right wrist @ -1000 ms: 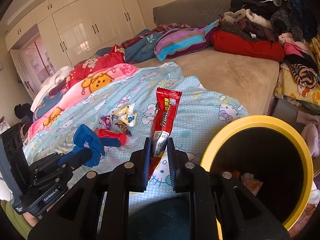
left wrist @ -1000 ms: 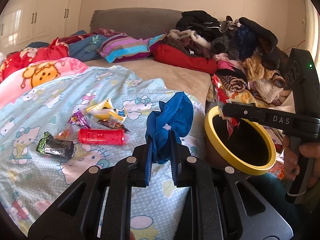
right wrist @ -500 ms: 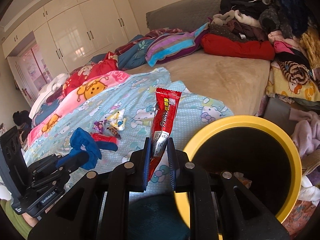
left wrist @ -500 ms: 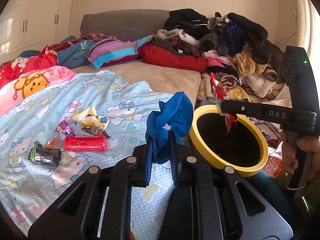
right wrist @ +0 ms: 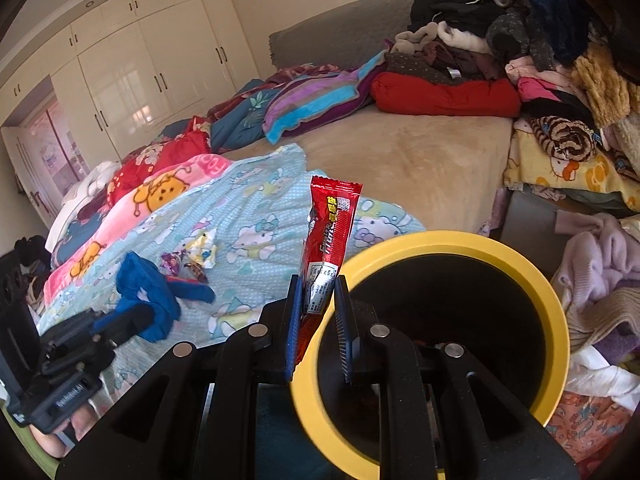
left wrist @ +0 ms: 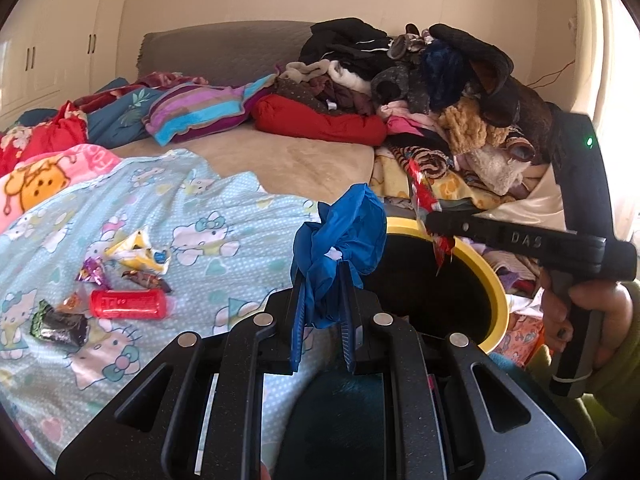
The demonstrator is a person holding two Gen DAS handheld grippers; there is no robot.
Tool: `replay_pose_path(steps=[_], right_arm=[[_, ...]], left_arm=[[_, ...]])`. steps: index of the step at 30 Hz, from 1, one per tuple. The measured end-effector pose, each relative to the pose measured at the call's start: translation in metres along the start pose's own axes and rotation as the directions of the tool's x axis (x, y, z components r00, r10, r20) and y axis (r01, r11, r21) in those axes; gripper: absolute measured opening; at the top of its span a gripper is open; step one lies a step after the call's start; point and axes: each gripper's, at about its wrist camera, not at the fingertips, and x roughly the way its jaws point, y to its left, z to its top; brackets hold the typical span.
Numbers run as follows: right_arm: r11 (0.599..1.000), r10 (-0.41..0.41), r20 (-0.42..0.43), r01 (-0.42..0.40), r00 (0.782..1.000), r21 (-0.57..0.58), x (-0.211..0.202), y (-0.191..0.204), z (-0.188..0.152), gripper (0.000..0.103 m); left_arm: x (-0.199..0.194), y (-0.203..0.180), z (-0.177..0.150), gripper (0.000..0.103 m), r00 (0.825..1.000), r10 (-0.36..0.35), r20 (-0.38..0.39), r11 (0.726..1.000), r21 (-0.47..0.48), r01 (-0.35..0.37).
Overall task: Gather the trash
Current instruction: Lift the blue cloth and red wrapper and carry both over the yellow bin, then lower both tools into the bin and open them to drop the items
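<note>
Beside bed edge, yellow-rimmed bin [right wrist: 558,312] mouth open, clothes pile [left wrist: 440,92] close behind. Right gripper [right wrist: 316,300] pinches upright red wrapper [right wrist: 330,232] at bin's near rim. Left gripper [left wrist: 322,304] clamps crumpled blue glove [left wrist: 340,240] just beside bin. Loose wrappers [left wrist: 136,252] remain on bedsheet [left wrist: 240,216].

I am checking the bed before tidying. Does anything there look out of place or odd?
Yes. Small trash lies scattered on the light blue cartoon blanket: a red tube-like packet, a dark crumpled wrapper, a yellow and white wrapper and some candy wrappers. It looks odd on bedding, while the yellow-rimmed bin stands beside the bed.
</note>
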Motion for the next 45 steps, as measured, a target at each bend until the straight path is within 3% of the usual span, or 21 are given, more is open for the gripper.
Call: replay_pose_path(steps=[25, 45], right_arm=[[0.990, -0.111, -0.022, 0.112, 0.994, 0.081, -0.009, -0.063, -0.010, 0.016], [0.974, -0.160, -0.073, 0.169, 0.984, 0.153, 0.003, -0.103, -0.021, 0.016]], left_arm=[[0.033, -0.063, 0.004, 0.010, 0.994, -0.102, -0.036, 0.988, 0.110, 0.105], [0.076, -0.088, -0.006, 0.010, 0.985, -0.122, -0.118, 0.978, 0.157, 0.140]])
